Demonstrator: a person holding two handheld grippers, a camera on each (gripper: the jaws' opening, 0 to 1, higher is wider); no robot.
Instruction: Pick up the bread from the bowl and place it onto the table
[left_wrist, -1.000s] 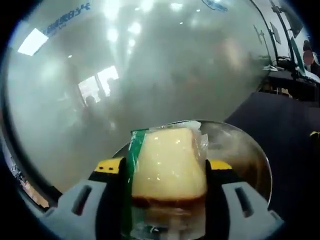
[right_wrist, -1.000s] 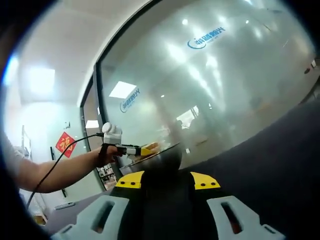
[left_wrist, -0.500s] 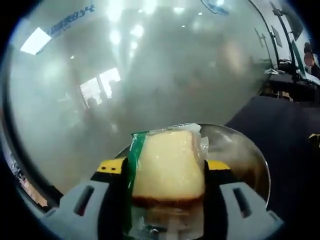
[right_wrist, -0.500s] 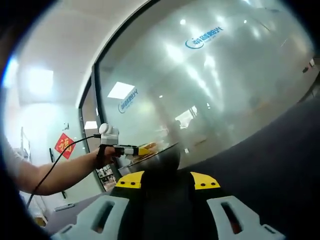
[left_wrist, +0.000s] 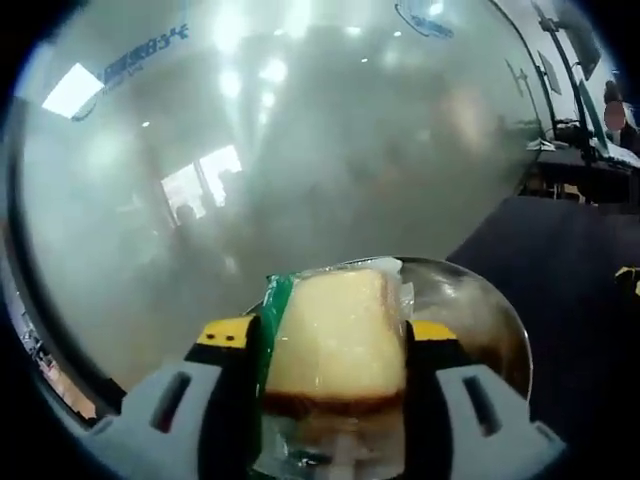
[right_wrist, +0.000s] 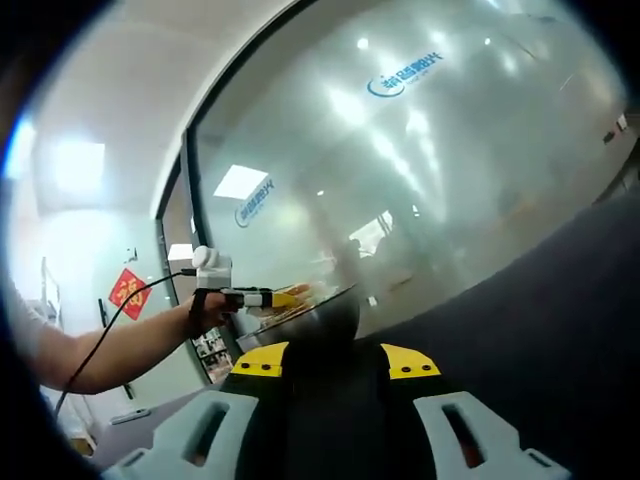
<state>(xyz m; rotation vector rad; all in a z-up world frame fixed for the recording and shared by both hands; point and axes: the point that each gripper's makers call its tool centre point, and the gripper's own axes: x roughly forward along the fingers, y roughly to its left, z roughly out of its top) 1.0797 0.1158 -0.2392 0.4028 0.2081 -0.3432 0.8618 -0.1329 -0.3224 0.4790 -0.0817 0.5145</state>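
Note:
A pale slice of bread (left_wrist: 335, 340) in clear wrap with a green edge sits between the yellow-tipped jaws of my left gripper (left_wrist: 330, 332), which is shut on it. The bread hangs just over a shiny metal bowl (left_wrist: 480, 310) on a dark table (left_wrist: 570, 260). In the right gripper view the same bowl (right_wrist: 322, 318) stands straight ahead of my right gripper (right_wrist: 335, 362), whose jaws stand apart with nothing between them. Above the bowl's rim a person's hand carries the left gripper (right_wrist: 262, 298) with the bread (right_wrist: 305, 292).
A frosted glass wall (left_wrist: 300, 150) rises right behind the bowl. The dark tabletop (right_wrist: 540, 330) stretches to the right. Desks with equipment (left_wrist: 580, 140) stand at the far right. A cable (right_wrist: 120, 310) runs along the person's forearm.
The left gripper has lifted the bread slightly higher above the bowl; in the right gripper view it drifts a little up and left. The right gripper has stayed put.

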